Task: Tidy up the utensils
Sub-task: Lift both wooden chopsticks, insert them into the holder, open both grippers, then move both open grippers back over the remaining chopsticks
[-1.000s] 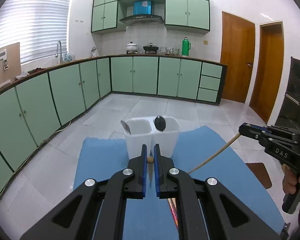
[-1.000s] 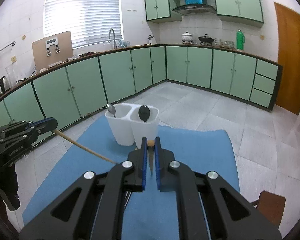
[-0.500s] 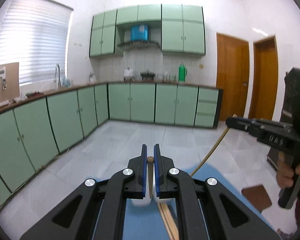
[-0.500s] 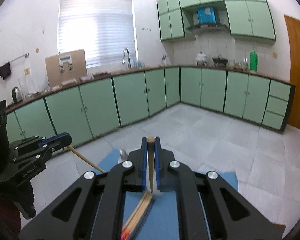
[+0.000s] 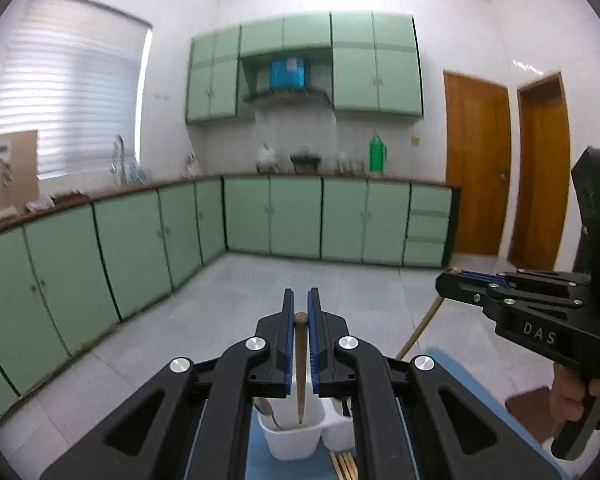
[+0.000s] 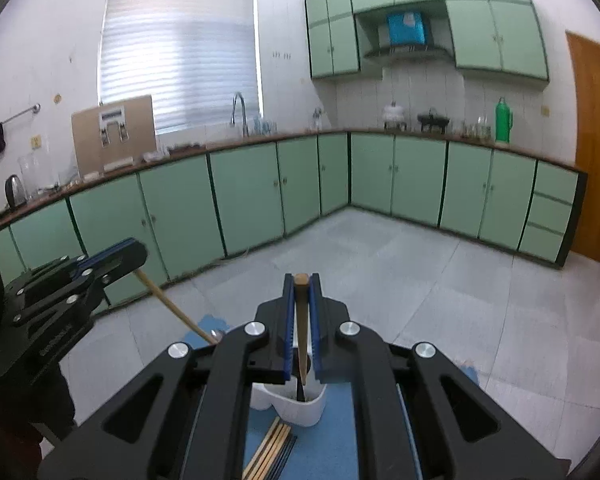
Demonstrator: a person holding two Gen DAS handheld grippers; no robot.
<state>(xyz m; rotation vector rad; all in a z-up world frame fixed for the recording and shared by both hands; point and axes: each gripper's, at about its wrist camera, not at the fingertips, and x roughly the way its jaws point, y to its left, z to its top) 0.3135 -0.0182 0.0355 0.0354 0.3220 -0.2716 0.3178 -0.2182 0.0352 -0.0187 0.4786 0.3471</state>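
**Inspector A:** Left wrist view, nearest first. The left gripper [image 5: 301, 312] is closed to a narrow slot on a wooden chopstick [image 5: 300, 364]; its round end sits between the blue pads and the shaft hangs down, its tip over the left compartment of the white utensil holder [image 5: 292, 440]. A metal spoon [image 5: 269, 412] stands in that same compartment. The holder rests on the blue mat [image 5: 260, 460], with loose chopsticks [image 5: 343, 467] lying just in front of it.

**Inspector B:** Right wrist view confirms the same arrangement on its side. The right gripper [image 6: 301, 292] is likewise pinched on a second chopstick [image 6: 301, 328], whose lower end reaches into the right compartment beside a dark handle; whether it touches bottom I cannot tell. The spoon is hidden from here. This view shows the loose bundle more fully, several pale sticks and darker ones.

**Inspector A:** My view alone shows the person's hand [image 5: 568, 400] on the right tool's grip, and a brown patch beyond the mat.

**Inspector B:** Mine shows the left tool from the side, its stick slanting downward. Farther off: tiled floor [image 6: 400, 256], green cabinets [image 6: 252, 196], faucet [image 6: 240, 114], green thermos [image 6: 503, 120].
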